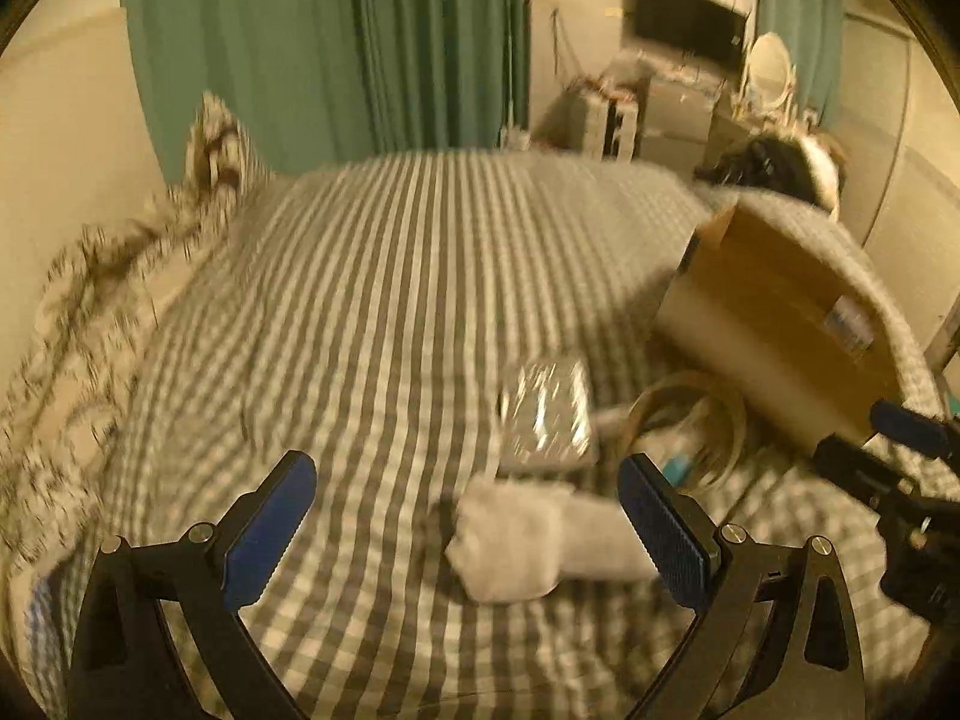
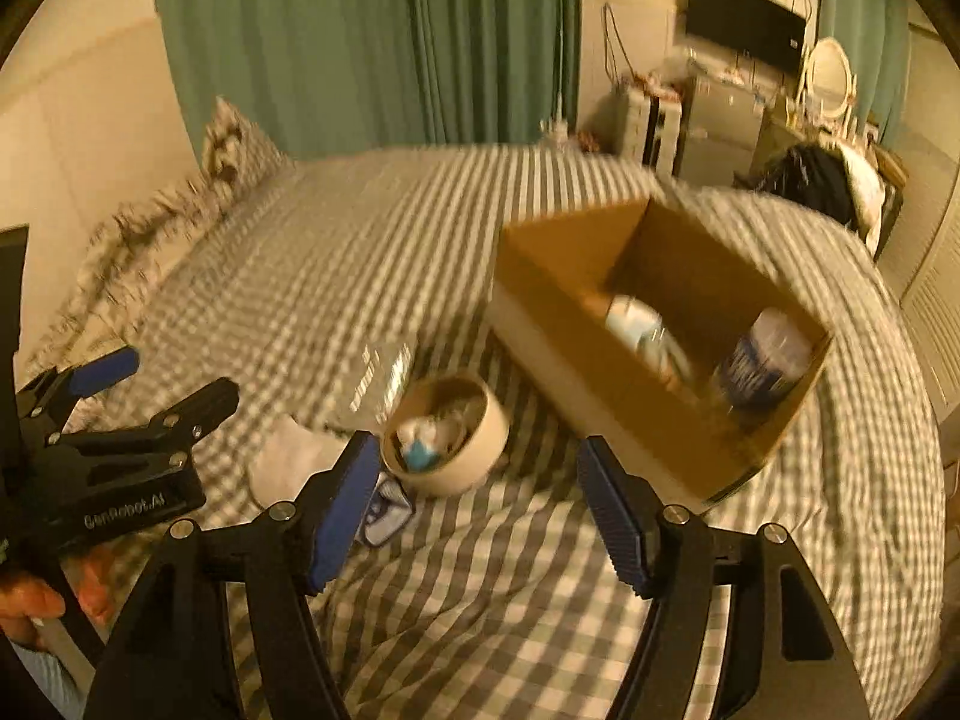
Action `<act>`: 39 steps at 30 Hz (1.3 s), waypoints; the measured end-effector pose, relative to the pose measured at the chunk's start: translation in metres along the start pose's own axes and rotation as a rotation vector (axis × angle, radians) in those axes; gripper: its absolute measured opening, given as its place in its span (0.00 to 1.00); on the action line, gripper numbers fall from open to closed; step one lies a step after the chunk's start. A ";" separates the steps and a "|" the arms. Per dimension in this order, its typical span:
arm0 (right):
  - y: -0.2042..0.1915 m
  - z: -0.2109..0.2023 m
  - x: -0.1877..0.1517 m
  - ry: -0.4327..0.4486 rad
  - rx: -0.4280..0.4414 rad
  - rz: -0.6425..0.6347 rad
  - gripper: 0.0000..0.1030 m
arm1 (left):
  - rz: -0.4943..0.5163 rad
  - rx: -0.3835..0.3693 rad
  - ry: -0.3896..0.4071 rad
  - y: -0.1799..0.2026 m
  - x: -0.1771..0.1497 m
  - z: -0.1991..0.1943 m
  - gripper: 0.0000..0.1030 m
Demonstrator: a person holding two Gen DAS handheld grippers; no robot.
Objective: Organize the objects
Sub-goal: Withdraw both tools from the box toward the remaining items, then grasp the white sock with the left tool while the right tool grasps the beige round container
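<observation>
The left gripper (image 1: 468, 531) hangs low over the bed (image 1: 384, 276), jaws spread wide and holding nothing; between its blue ribbed pads (image 1: 270, 531) lies a soft white cloth bundle (image 1: 510, 546) on the checked cover. The right gripper (image 2: 480, 516) is likewise released and empty above rumpled gingham, with bare cover between its fingers and open room toward the near edge.

Just past the right gripper's left finger a small dark-rimmed pouch (image 2: 387, 516) lies flat, touching the side of a round cream bowl (image 2: 447, 438). The bowl holds small items, one of them blue; blur hides what they are. Beside it, farther left, lies a shiny clear packet (image 1: 546, 414), crinkled and flat.

Right of the bowl stands an open cardboard box (image 2: 648, 408), near the bed's right edge, with a white bottle (image 2: 636, 324) and a blue-labelled can (image 2: 762, 360) inside.

The bed's far half is bare stripes. A patterned pillow (image 1: 222, 144) leans at the far left by the wall; green curtains (image 2: 372, 42) hang beyond.
</observation>
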State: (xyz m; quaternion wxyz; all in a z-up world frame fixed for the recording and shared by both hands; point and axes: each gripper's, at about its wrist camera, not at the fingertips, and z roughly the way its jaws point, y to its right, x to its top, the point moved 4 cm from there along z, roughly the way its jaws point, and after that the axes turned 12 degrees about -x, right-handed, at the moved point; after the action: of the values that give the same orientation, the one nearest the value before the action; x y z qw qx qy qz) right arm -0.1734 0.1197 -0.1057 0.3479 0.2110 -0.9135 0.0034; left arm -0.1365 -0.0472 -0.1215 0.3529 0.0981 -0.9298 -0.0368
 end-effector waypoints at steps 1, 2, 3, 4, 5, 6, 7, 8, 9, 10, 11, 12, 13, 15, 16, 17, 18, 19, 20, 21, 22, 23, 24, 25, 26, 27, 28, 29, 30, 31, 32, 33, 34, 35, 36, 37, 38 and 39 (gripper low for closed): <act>0.000 0.008 -0.002 -0.017 -0.005 -0.001 0.66 | -0.005 -0.001 -0.023 -0.003 -0.008 0.011 1.00; -0.003 0.016 -0.007 -0.039 -0.008 -0.002 0.66 | -0.008 -0.002 -0.042 -0.005 -0.012 0.019 1.00; -0.005 0.024 -0.009 -0.059 -0.006 0.000 0.66 | -0.014 -0.004 -0.066 -0.007 -0.019 0.028 1.00; -0.005 0.031 -0.011 -0.076 -0.005 0.005 0.66 | -0.023 -0.009 -0.098 -0.009 -0.026 0.038 1.00; -0.005 0.037 -0.013 -0.091 -0.004 0.010 0.66 | -0.034 -0.014 -0.134 -0.011 -0.032 0.048 1.00; -0.005 0.044 -0.014 -0.109 -0.005 0.020 0.66 | -0.041 -0.017 -0.156 -0.013 -0.035 0.054 1.00; -0.005 0.049 -0.016 -0.120 -0.007 0.026 0.66 | -0.050 -0.022 -0.189 -0.014 -0.038 0.063 1.00; -0.005 0.054 -0.016 -0.134 -0.008 0.033 0.66 | -0.056 -0.031 -0.219 -0.015 -0.040 0.070 1.00; -0.005 0.059 -0.016 -0.148 -0.007 0.039 0.66 | -0.062 -0.045 -0.233 -0.015 -0.041 0.075 1.00; -0.005 0.065 -0.017 -0.162 -0.005 0.045 0.66 | -0.075 -0.072 -0.245 -0.015 -0.042 0.080 1.00; -0.006 0.071 -0.017 -0.176 0.000 0.053 0.66 | -0.086 -0.095 -0.251 -0.015 -0.042 0.083 1.00; -0.008 0.074 -0.016 -0.183 0.007 0.057 0.66 | -0.101 -0.124 -0.259 -0.016 -0.042 0.087 0.99; -0.009 0.078 -0.017 -0.191 0.014 0.060 0.66 | -0.109 -0.143 -0.265 -0.014 -0.042 0.089 0.97; -0.011 0.085 -0.016 -0.207 0.016 0.063 0.66 | -0.117 -0.191 -0.280 -0.011 -0.044 0.092 0.86; -0.011 0.089 -0.016 -0.215 0.020 0.067 0.66 | -0.117 -0.224 -0.286 -0.008 -0.045 0.093 0.75; -0.011 0.092 -0.016 -0.224 0.024 0.074 0.66 | -0.114 -0.249 -0.289 -0.004 -0.046 0.093 0.71; -0.012 0.097 -0.015 -0.236 0.025 0.083 0.66 | -0.106 -0.252 -0.288 -0.002 -0.047 0.092 0.70; -0.011 0.100 -0.016 -0.245 0.023 0.088 0.66 | -0.099 -0.250 -0.284 -0.002 -0.047 0.091 0.67; -0.011 0.103 -0.016 -0.254 0.023 0.092 0.66 | -0.094 -0.251 -0.277 -0.002 -0.047 0.089 0.65; -0.011 0.107 -0.016 -0.265 0.026 0.098 0.65 | -0.094 -0.249 -0.269 -0.002 -0.047 0.087 0.60; -0.012 0.110 -0.016 -0.273 0.031 0.101 0.61 | -0.099 -0.249 -0.258 -0.003 -0.048 0.083 0.56; -0.013 0.113 -0.016 -0.280 0.036 0.101 0.57 | -0.103 -0.247 -0.248 -0.004 -0.048 0.079 0.55; -0.015 0.115 -0.016 -0.287 0.050 0.101 0.51 | -0.107 -0.241 -0.234 -0.005 -0.047 0.074 0.52; -0.017 0.116 -0.016 -0.287 0.063 0.100 0.45 | -0.107 -0.225 -0.219 -0.007 -0.047 0.067 0.51; -0.018 0.116 -0.016 -0.286 0.068 0.096 0.41 | -0.105 -0.207 -0.207 -0.007 -0.045 0.063 0.50; -0.018 0.114 -0.015 -0.278 0.057 0.088 0.36 | -0.104 -0.186 -0.192 -0.009 -0.044 0.057 0.49; -0.018 0.113 -0.015 -0.272 0.048 0.083 0.32 | -0.105 -0.171 -0.182 -0.010 -0.043 0.051 0.48; -0.018 0.111 -0.016 -0.263 0.044 0.079 0.31 | -0.108 -0.159 -0.174 -0.012 -0.043 0.045 0.48; -0.018 0.107 -0.015 -0.245 0.037 0.079 0.27 | -0.111 -0.150 -0.166 -0.014 -0.042 0.041 0.48; -0.017 0.104 -0.014 -0.230 0.032 0.080 0.21 | -0.115 -0.141 -0.156 -0.017 -0.041 0.036 0.48; -0.017 0.100 -0.012 -0.216 0.031 0.082 0.19 | -0.119 -0.133 -0.148 -0.020 -0.039 0.032 0.48; -0.016 0.096 -0.012 -0.199 0.033 0.083 0.16 | -0.123 -0.124 -0.140 -0.022 -0.037 0.027 0.48; -0.015 0.093 -0.011 -0.188 0.029 0.082 0.15 | -0.127 -0.112 -0.131 -0.027 -0.036 0.021 0.48; -0.015 0.090 -0.011 -0.173 0.018 0.080 0.12 | -0.130 -0.104 -0.124 -0.030 -0.037 0.017 0.48; -0.015 0.085 -0.010 -0.156 0.017 0.079 0.08 | -0.135 -0.097 -0.118 -0.032 -0.037 0.011 0.48; -0.015 0.082 -0.010 -0.142 0.019 0.079 0.06 | -0.141 -0.088 -0.111 -0.035 -0.037 0.007 0.48; -0.014 0.078 -0.009 -0.132 0.016 0.077 0.06 | -0.144 -0.083 -0.105 -0.038 -0.037 0.003 0.48; -0.014 0.073 -0.008 -0.115 0.009 0.074 0.05 | -0.145 -0.078 -0.099 -0.039 -0.036 -0.002 0.47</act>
State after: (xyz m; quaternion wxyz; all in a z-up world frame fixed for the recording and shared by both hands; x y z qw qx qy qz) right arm -0.2086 0.0986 -0.1683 0.2933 0.1786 -0.9391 0.0080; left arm -0.1027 -0.0778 -0.1493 0.3065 0.1495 -0.9343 -0.1034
